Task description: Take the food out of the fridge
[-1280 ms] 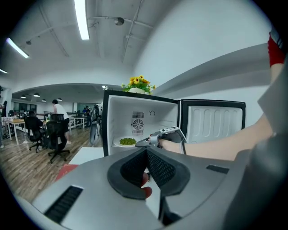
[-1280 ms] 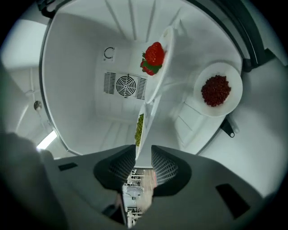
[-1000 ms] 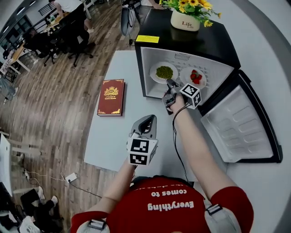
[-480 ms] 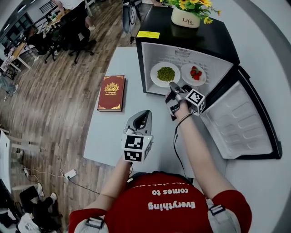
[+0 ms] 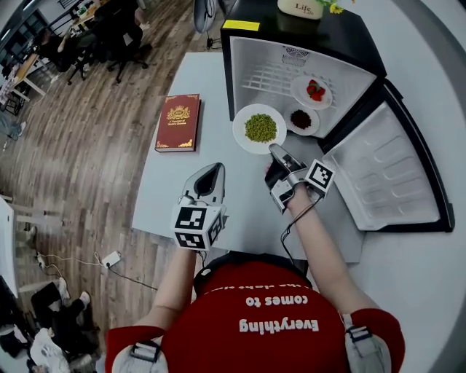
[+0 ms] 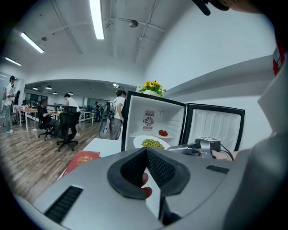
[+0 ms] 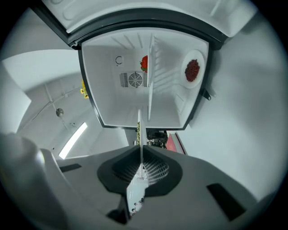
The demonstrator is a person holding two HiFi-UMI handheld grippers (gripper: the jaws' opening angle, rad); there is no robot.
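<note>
A white plate of green peas (image 5: 260, 128) hangs over the table just in front of the open black fridge (image 5: 342, 44). My right gripper (image 5: 273, 151) is shut on its near rim, its jaws having just closed there. In the right gripper view the plate (image 7: 139, 130) shows edge-on between the pads. Inside the fridge stay a plate of strawberries (image 5: 313, 91) on the wire shelf and a plate of dark red food (image 5: 301, 119) below it. My left gripper (image 5: 212, 172) hovers over the table to the left, shut and holding nothing. In its own view the pea plate (image 6: 152, 143) lies ahead.
The fridge door (image 5: 386, 175) stands swung open to the right. A red book (image 5: 178, 122) lies on the white table (image 5: 167, 197) left of the fridge. A pot of yellow flowers (image 5: 300, 7) stands on the fridge top. Office chairs and people are far off on the left.
My right gripper has closed on the pea plate and drawn it out of the fridge toward me. The left gripper has drifted back and left.
</note>
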